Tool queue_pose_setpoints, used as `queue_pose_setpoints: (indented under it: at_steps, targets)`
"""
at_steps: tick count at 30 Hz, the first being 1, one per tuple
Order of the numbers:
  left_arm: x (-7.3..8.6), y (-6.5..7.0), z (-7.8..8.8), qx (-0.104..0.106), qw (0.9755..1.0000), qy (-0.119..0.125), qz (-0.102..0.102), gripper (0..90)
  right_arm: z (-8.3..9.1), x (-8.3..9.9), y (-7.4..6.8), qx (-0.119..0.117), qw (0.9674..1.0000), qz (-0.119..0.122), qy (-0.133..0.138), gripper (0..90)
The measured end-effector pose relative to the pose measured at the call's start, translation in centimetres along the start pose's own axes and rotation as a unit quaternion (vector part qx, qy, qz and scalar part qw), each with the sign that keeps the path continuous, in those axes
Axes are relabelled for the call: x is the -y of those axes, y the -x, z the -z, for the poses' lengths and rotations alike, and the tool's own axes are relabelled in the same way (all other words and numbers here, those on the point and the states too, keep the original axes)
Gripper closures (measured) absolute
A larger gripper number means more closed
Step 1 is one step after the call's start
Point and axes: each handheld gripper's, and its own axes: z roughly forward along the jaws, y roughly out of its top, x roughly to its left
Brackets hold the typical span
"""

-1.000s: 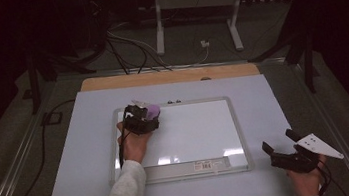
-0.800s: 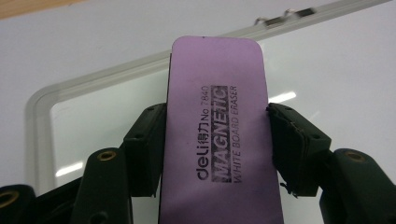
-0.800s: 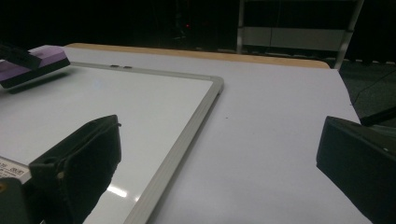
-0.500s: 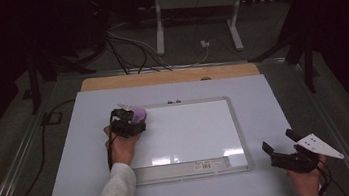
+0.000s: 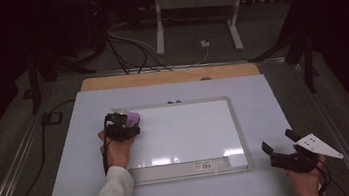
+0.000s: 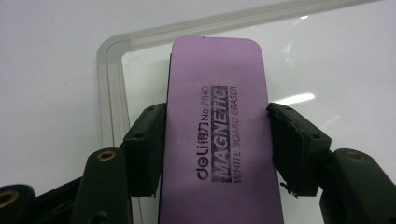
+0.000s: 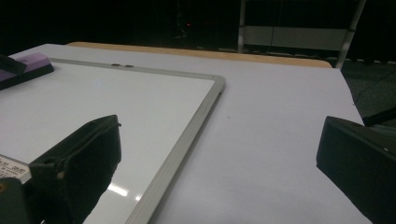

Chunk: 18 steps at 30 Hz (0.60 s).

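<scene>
Left claw clamps eraser flat on whiteboard corner

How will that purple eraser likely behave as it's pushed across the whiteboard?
The eraser is a flat slab, so it probably slides without rolling or tipping. Its label reads magnetic, so it may cling to the whiteboard. The left gripper clamps its long sides, so twisting seems unlikely.

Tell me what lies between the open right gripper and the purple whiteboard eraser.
Bare white whiteboard in the high view, between right gripper and purple eraser.
</scene>
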Motion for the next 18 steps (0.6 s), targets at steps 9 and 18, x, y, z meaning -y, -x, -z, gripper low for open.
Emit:
queue_pose_setpoints:
  at_steps: [9, 18]
  targets:
    - [0.3, 0.3, 0.4, 0.001, 0.9994, 0.024, -0.025, 28.9, 0.1, 0.0, 0.0, 0.000, 1.0000, -0.002, 0.001, 0.4]
    - [0.1, 1.4, 2.6, 0.014, 0.9906, 0.053, -0.125, 37.3, 0.0, 0.0, 0.0, -0.001, 1.0000, -0.001, 0.000, 0.4]
